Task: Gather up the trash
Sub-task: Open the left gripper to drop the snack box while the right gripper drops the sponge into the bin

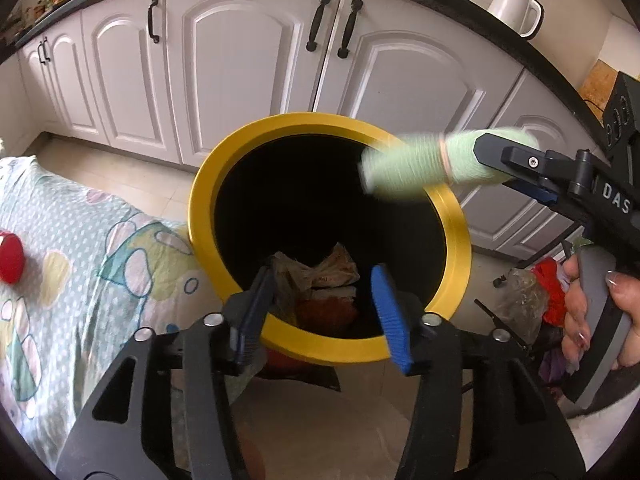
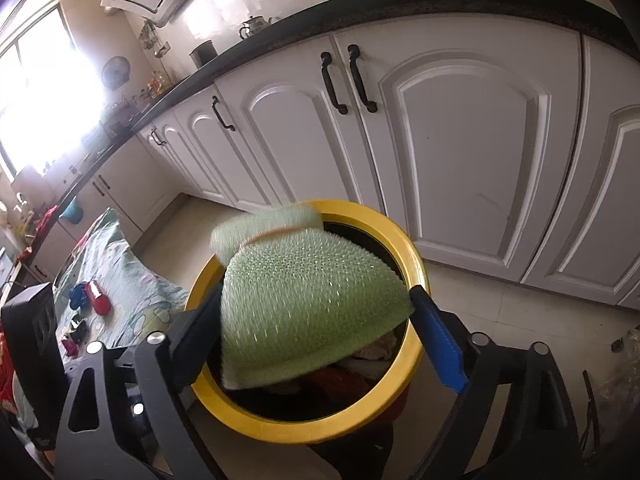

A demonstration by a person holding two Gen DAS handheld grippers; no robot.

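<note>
While poised over yellow-rimmed bin [image 1: 452, 216], right gripper [image 2: 320, 332] clamps green sponge [image 2: 308, 304] at rim's 2 o'clock. Left gripper [image 1: 326, 316], jaws apart, empty, at 6 o'clock. Crumpled paper [image 1: 320, 272] inside.

Nubby green rubbery mat [image 2: 304, 304], matt yellow bin rim [image 1: 200, 216] (smooth), crumpled paper [image 1: 320, 272] inside

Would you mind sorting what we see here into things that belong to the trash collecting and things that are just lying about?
Part of the job:
- yellow-rimmed bin
- green bristly pad between the right gripper fingers, over the bin
- crumpled trash already inside
- left gripper, open at the bin's near rim

Just lying about:
- white jug on the counter
- patterned cloth
- red object on it
- cabinets
</note>
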